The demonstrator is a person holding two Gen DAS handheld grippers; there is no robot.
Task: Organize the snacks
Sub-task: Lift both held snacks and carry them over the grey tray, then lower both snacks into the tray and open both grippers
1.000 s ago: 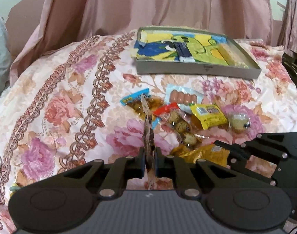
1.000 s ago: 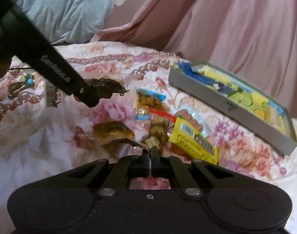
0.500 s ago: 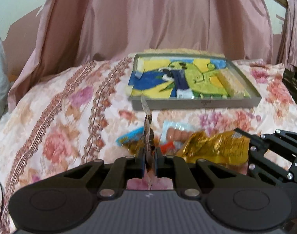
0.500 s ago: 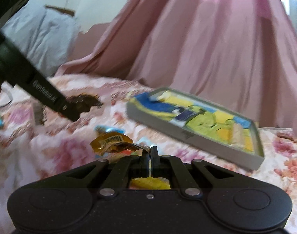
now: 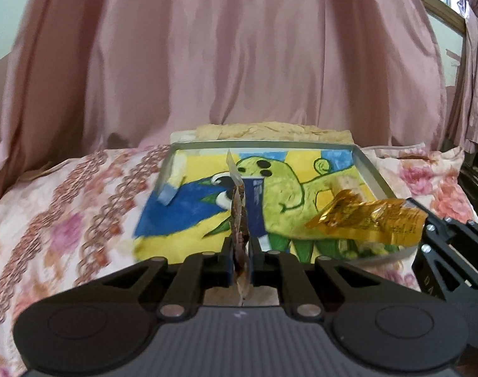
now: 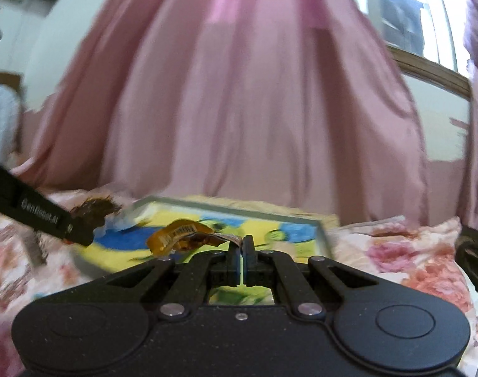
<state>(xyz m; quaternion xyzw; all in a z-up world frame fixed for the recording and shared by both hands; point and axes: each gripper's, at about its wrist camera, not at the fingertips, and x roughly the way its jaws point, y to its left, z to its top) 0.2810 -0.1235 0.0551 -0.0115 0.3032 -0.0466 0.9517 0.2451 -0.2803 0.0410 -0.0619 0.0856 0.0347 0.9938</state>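
My left gripper (image 5: 241, 248) is shut on a thin brown snack packet (image 5: 238, 210) held edge-on and upright over the near edge of a grey tray (image 5: 369, 169) lined with a yellow, blue and green cartoon picture. My right gripper (image 6: 242, 248) is shut on the corner of a golden-yellow snack packet (image 6: 182, 232), held above the same tray (image 6: 320, 229). That packet (image 5: 369, 220) shows at the right of the left wrist view, with the right gripper (image 5: 427, 235) behind it. The left gripper (image 6: 78, 232) and its brown packet (image 6: 96, 209) show at the left of the right wrist view.
The tray lies on a floral pink bedspread (image 5: 66, 207). A pink curtain (image 5: 239, 62) hangs right behind it. A small blue and white item (image 5: 169, 188) lies in the tray's left side. A window (image 6: 411, 22) is at the upper right.
Both grippers have lifted and moved forward from the snack pile to over the tray, each still holding its packet. The pile has dropped out of view.
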